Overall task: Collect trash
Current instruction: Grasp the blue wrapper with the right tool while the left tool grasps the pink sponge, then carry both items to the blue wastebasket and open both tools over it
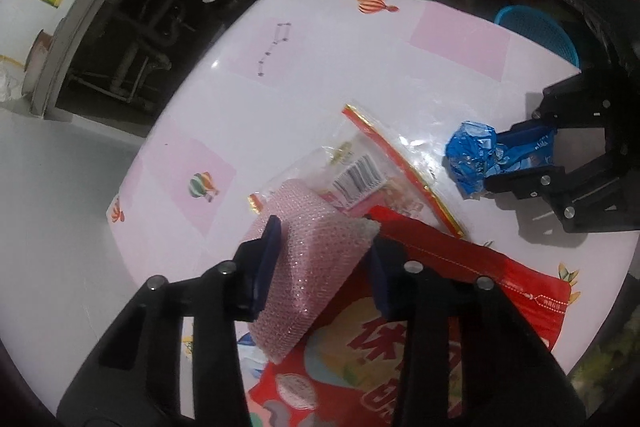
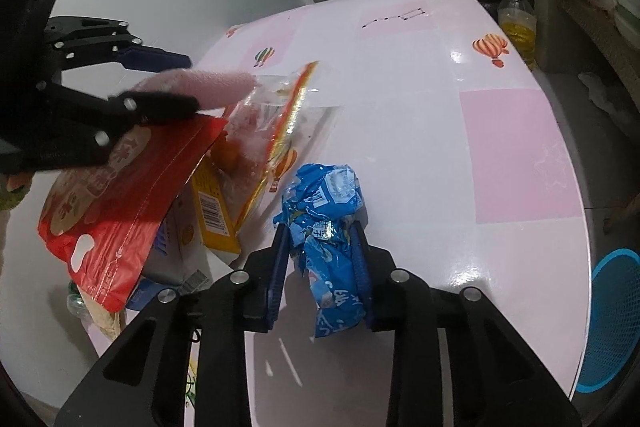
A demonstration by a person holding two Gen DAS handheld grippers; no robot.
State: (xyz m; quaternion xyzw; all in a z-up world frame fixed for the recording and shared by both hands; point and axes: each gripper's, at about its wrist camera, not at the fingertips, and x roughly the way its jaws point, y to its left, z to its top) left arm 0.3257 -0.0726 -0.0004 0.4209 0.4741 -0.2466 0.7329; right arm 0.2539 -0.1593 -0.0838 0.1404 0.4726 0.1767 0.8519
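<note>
Nearby, red pouch (image 1: 420, 307) beside sponge (image 1: 308, 255)

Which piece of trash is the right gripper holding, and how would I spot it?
Find the round table with its pink-and-white balloon cloth. Near the edge beside the blue basket, the right gripper pinches a crumpled blue wrapper between its fingers. It is the only shiny blue scrap; the neighbouring red bag and clear packet lie flatter.

Sitting in view are one pink sponge (image 1: 304, 259), one blue wrapper (image 2: 334, 231), one red bag (image 1: 420, 327), one clear packet (image 1: 376, 163), one yellow carton (image 2: 214, 215) and one blue basket (image 1: 536, 31).
</note>
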